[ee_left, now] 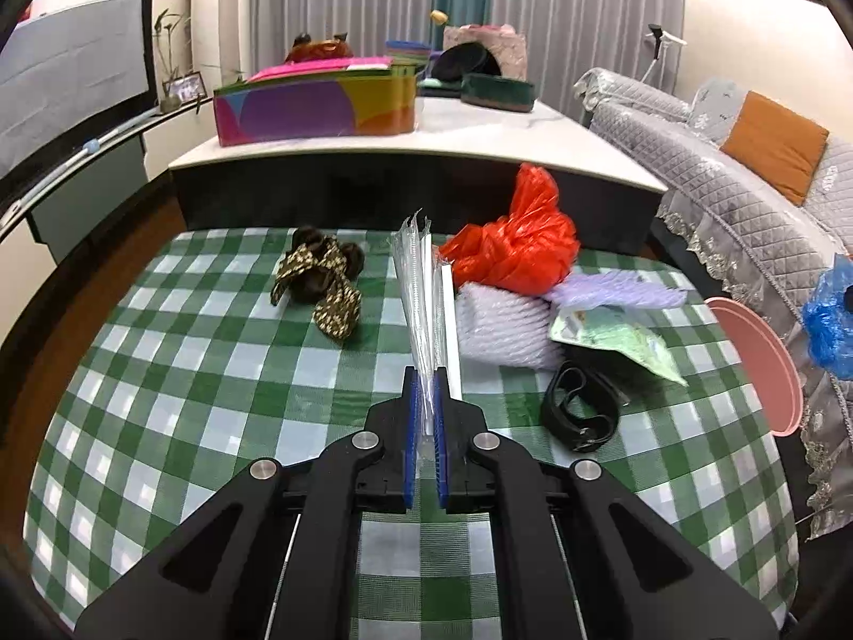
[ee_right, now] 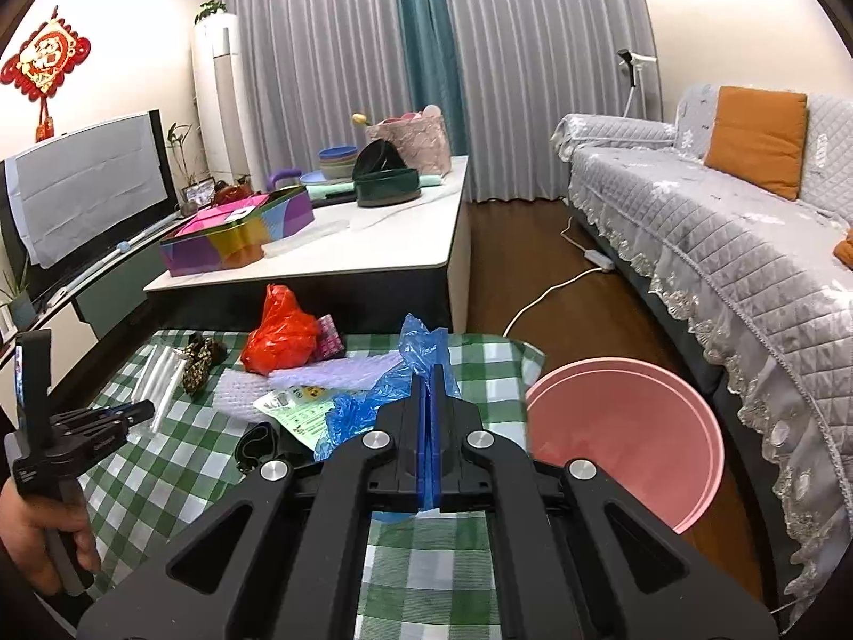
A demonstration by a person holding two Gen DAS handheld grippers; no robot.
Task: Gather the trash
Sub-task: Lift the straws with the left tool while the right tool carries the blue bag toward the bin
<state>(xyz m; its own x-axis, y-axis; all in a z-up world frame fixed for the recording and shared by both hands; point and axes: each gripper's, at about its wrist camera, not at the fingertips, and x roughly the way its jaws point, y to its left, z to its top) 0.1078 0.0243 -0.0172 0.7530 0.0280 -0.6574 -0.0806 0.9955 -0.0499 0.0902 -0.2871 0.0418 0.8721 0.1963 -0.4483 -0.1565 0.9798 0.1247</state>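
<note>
Over the checked tablecloth [ee_left: 176, 352], my left gripper [ee_left: 425, 389] pinches a clear plastic wrapper [ee_left: 418, 288] that juts forward past its tips. My right gripper [ee_right: 431, 389] is clamped on a blue plastic bag [ee_right: 421, 357], just beside the pink bin [ee_right: 629, 426].

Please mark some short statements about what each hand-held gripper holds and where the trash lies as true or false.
1. The left hand-held gripper is shut on a clear plastic wrapper. True.
2. The right hand-held gripper is open and holds nothing. False: it is shut on a blue plastic bag.
3. The red plastic bag lies in the pink basin. False: it lies on the checked tablecloth.
4. The pink basin stands beside the table. True.
</note>
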